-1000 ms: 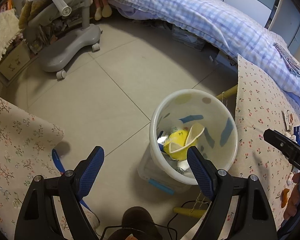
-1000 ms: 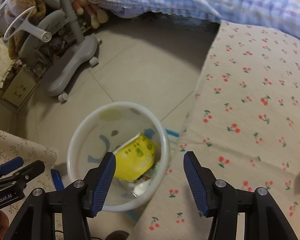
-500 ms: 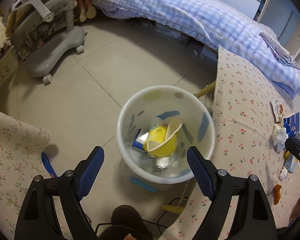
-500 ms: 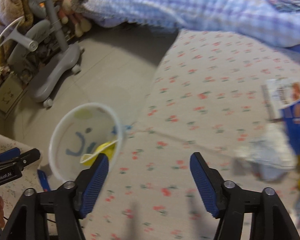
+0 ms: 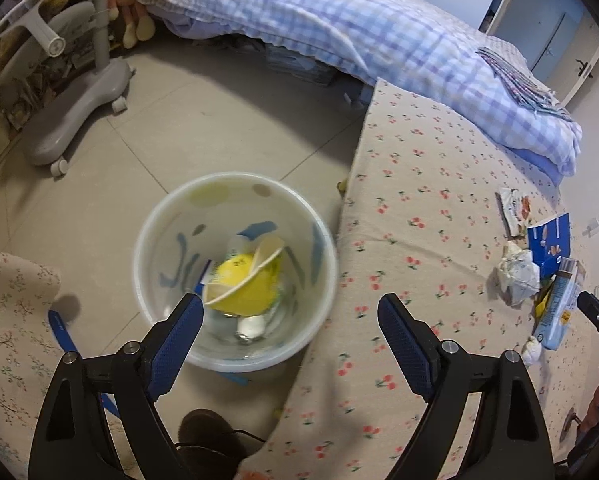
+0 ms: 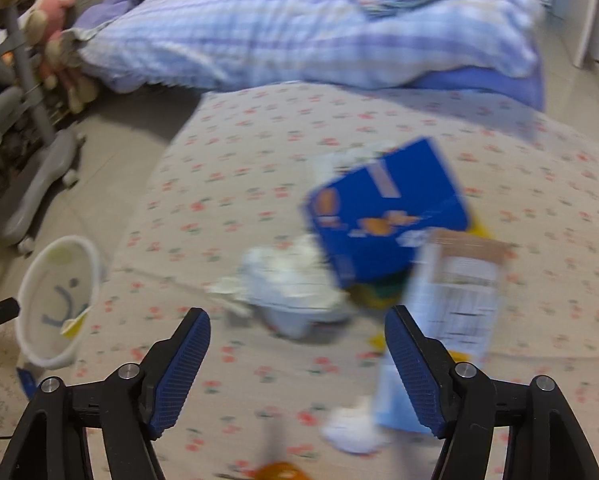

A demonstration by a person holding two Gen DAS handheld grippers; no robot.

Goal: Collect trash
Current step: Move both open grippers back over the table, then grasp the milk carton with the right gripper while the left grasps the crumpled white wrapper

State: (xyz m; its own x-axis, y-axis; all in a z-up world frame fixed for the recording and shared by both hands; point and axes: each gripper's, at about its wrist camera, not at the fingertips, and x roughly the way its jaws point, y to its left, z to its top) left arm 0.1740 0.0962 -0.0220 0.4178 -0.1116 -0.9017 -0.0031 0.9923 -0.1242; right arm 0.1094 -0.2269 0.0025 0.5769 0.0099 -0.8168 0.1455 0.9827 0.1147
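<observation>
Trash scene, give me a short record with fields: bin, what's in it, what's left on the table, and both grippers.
bin: white bin on the floor beside the table
in bin: yellow bowl, other scraps
on table: blue box, crumpled paper, carton
left gripper: empty, jaws opening
right gripper: empty, jaws opening

soft, even indoor light, fairly bright. strong motion blur smears the right wrist view, above all the blue cardboard box point(image 6: 387, 216); the left view is sharper, though the round white plastic bin point(image 5: 235, 272) blurs slightly. fisheye edges curve into black corners.
</observation>
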